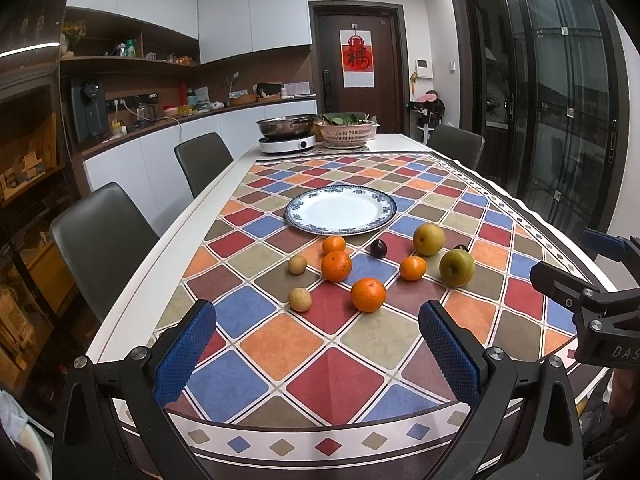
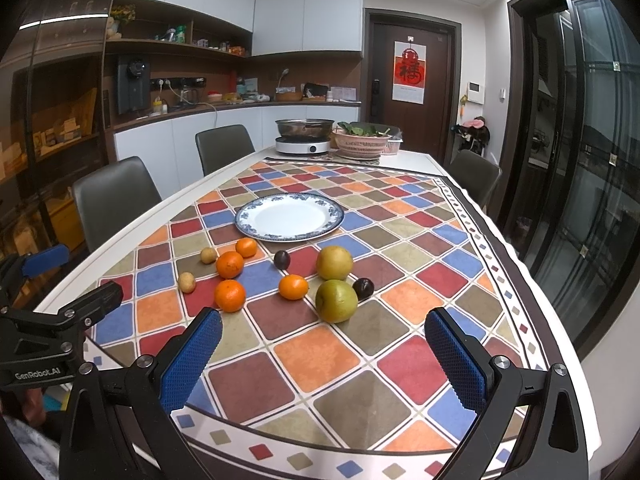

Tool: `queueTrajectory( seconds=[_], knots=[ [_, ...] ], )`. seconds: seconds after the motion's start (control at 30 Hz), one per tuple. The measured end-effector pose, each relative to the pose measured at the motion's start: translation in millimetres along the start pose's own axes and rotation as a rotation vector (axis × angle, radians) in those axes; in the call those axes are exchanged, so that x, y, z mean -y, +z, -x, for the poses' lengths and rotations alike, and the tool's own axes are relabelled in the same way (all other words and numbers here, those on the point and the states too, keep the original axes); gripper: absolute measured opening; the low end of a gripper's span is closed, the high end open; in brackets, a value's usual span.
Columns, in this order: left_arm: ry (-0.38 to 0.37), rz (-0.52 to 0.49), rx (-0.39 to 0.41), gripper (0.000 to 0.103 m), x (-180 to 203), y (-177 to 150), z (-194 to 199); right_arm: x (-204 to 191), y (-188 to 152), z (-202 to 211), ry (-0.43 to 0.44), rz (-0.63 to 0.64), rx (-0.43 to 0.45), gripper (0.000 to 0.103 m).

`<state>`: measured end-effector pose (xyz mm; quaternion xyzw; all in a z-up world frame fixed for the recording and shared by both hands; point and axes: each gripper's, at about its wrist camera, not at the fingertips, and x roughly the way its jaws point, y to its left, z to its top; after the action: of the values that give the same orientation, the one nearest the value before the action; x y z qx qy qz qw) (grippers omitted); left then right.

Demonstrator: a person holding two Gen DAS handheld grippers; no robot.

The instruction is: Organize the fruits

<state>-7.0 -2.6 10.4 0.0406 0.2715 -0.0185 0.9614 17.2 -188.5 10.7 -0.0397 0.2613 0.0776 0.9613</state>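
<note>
Ahead of both grippers: fruit lies loose on the desk (image 1: 120, 320), short of the empty plate (image 1: 340, 210).
Left hand-held gripper (image 1: 318, 344): jaws spread wide, holding nothing.
Ahead-left, small tan fruits (image 1: 300, 299): light and firm; likely to roll, so pinch across the middle.
Straight ahead, oranges (image 1: 368, 295): round, slightly yielding peel; a grip at the widest part looks best.
Right hand-held gripper (image 2: 324, 350): wide open, empty.
Just ahead, green pear (image 2: 336, 301): probably heaviest, smooth; close on its belly.
Beside it, dark plum (image 2: 363, 289): soft and bruisable; squeeze gently.
</note>
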Motion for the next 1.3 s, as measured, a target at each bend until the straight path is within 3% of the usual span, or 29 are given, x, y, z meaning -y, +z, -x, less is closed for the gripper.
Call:
queueTrajectory(
  seconds=[0.4,0.7,1.3],
  knots=[
    [-0.015,-0.012,-0.021,0.103,1,-6,-10,-1,-4,-2,-0.004,0.018,-0.003,0.102],
    [-0.055,-0.034,-0.07,0.103,6,-8,-31,5,-11,-26,0.01,0.011,-0.06,0.102],
    [-0.136,-0.087,-0.213,0.088,19,5,-98,17,-9,-92,0.042,-0.009,-0.211,0.101]
  ],
)
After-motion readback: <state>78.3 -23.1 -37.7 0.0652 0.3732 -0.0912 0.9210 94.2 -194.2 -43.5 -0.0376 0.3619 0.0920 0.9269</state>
